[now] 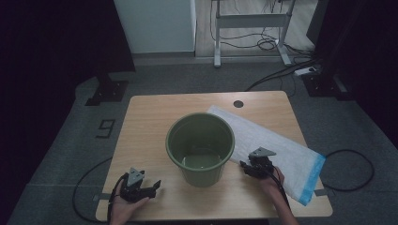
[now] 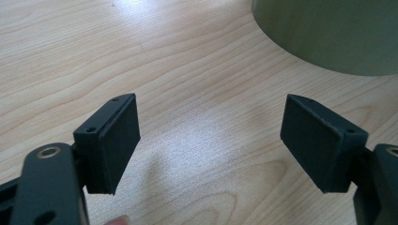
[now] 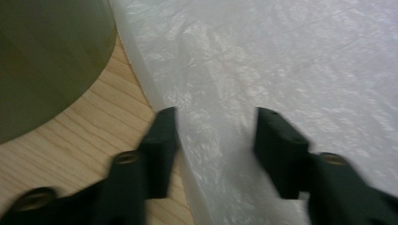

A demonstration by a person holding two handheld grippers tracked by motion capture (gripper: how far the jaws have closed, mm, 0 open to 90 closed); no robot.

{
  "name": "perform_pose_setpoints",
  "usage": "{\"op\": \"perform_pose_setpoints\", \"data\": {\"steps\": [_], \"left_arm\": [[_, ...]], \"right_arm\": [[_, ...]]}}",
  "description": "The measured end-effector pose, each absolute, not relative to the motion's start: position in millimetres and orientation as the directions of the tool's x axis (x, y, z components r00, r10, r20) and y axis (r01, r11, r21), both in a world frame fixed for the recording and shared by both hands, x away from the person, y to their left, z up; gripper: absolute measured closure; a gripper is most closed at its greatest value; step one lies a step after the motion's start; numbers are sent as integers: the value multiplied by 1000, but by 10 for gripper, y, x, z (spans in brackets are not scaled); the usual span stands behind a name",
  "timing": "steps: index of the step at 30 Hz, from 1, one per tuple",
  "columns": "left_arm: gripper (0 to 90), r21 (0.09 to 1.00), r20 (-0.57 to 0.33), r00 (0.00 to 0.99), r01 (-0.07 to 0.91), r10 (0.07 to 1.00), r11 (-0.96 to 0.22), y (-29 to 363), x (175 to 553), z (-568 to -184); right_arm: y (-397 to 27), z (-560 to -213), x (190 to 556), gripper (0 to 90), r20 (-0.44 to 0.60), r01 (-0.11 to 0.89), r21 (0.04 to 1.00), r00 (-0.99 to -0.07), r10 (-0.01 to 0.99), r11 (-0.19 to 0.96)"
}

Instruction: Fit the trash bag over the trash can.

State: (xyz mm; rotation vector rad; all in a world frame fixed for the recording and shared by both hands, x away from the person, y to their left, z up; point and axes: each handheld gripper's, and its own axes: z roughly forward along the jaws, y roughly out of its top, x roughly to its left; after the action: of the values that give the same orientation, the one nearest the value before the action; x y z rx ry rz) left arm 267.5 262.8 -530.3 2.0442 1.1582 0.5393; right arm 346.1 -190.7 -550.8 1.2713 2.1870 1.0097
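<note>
Pale wooden desk (image 1: 145,122): near left, the left claw (image 1: 155,186) rests with jaws wide apart, holding nothing. Near right, the right claw (image 3: 213,140) stands half open astride the white plastic bag's (image 1: 277,145) edge. Between them sits a round green plastic bucket (image 1: 200,149), the bag stretching far behind.

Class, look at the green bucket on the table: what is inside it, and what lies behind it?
The green bucket looks empty; its bare bottom shows. Behind it lies a white bag with a blue end, flat on the table. Its near edge is hidden by the bucket.
</note>
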Motion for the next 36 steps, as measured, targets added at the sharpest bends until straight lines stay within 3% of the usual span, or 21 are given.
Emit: {"op": "perform_pose_setpoints", "data": {"steps": [1, 2, 5, 19, 20, 21, 22, 23, 24, 25, 26, 27, 28, 31, 36], "left_arm": [[197, 753, 12, 510, 561, 860, -343, 2624, 2675, -5303], [197, 753, 12, 510, 561, 860, -343, 2624, 2675, -5303], [197, 755, 18, 516, 555, 856, -350, 2603, 2661, -5292], [197, 762, 17, 516, 548, 856, -345, 2610, 2652, -5268], [197, 762, 18, 517, 547, 856, -346, 2607, 2653, -5268], [197, 761, 19, 519, 547, 854, -349, 2599, 2655, -5270], [197, 761, 19, 519, 547, 854, -349, 2599, 2655, -5270], [197, 759, 21, 522, 547, 852, -354, 2593, 2659, -5273], [197, 759, 21, 522, 547, 852, -354, 2593, 2659, -5273], [197, 758, 21, 522, 548, 852, -355, 2593, 2661, -5275], [197, 757, 20, 522, 549, 852, -355, 2594, 2665, -5278], [197, 756, 20, 521, 550, 853, -354, 2593, 2668, -5282], [197, 755, 20, 522, 552, 853, -355, 2590, 2670, -5286], [197, 752, 24, 525, 551, 851, -361, 2570, 2667, -5297], [197, 751, 25, 526, 551, 850, -363, 2567, 2666, -5299]], "right_arm": [[-1922, -5504, 3452, 660, 7, 571, 758, -492, 871, 316], [-1922, -5504, 3452, 660, 7, 571, 758, -492, 871, 316], [-2028, -5507, 3387, 865, 18, 578, 762, -471, 882, 293], [-2441, -5481, 2764, 878, 32, 614, 740, -441, 897, 275], [-2452, -5483, 2749, 864, 30, 611, 741, -443, 896, 278], [-2434, -5486, 2746, 787, 24, 600, 746, -458, 889, 289], [-2434, -5486, 2746, 787, 24, 600, 746, -458, 889, 289], [-2376, -5480, 2748, 646, 4, 569, 761, -482, 876, 310], [-2376, -5480, 2748, 646, 4, 569, 761, -482, 876, 310], [-2301, -5465, 2759, 520, -23, 528, 781, -510, 860, 334], [-2252, -5454, 2780, 520, -46, 505, 789, -520, 853, 350], [-2204, -5446, 2812, 429, -67, 484, 795, -529, 846, 366], [-2157, -5438, 2856, 392, -82, 473, 797, -532, 843, 376], [-2034, -5451, 3024, 319, -82, 469, 799, -533, 842, 375], [-1988, -5537, 3171, 284, -39, 530, 773, -509, 860, 349]]}}
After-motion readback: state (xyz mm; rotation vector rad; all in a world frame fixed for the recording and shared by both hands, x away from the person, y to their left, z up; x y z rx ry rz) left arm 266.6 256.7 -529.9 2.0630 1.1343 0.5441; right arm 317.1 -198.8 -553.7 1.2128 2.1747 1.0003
